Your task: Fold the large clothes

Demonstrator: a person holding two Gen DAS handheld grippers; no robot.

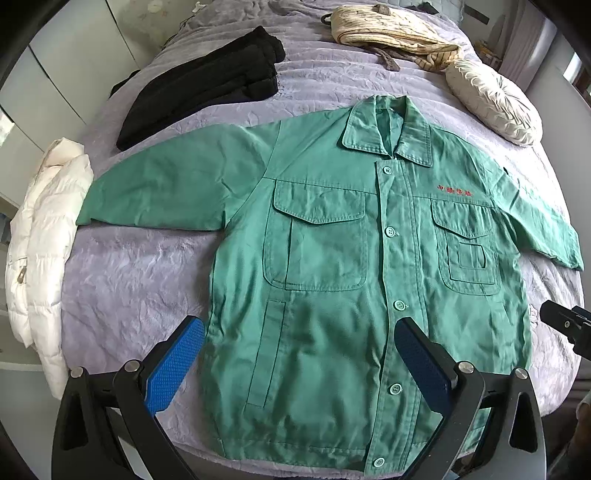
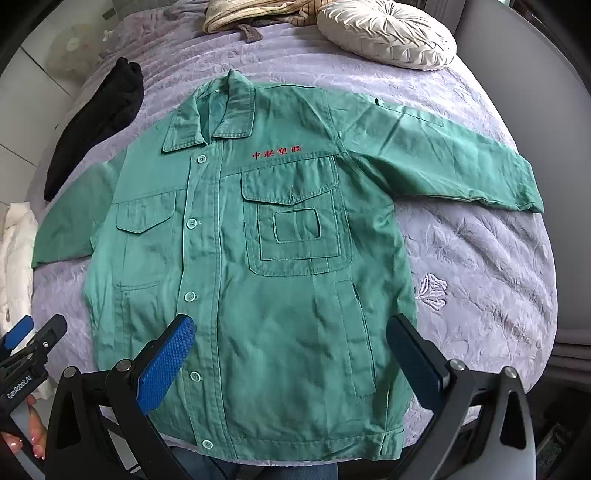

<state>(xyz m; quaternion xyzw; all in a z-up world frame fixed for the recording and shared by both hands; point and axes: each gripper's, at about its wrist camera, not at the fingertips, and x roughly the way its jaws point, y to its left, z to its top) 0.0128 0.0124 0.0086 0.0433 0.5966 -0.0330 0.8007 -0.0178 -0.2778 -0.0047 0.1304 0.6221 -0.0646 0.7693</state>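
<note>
A green work jacket [image 1: 332, 266] lies flat and buttoned on the bed, front up, collar far, both sleeves spread sideways; it also shows in the right wrist view [image 2: 258, 258]. My left gripper [image 1: 299, 354] is open and empty, hovering above the jacket's lower left half near the hem. My right gripper [image 2: 291, 354] is open and empty, above the jacket's lower right half. The right gripper's tip shows at the right edge of the left wrist view [image 1: 569, 325]; the left gripper shows at the left edge of the right wrist view [image 2: 26, 350].
The bed has a lilac quilted cover [image 1: 140, 266]. Folded black clothes [image 1: 207, 81] lie far left, a white puffer jacket [image 1: 44, 236] at the left edge, a striped beige bundle [image 1: 391, 29] at the head, and a round cream cushion [image 1: 495, 99] far right.
</note>
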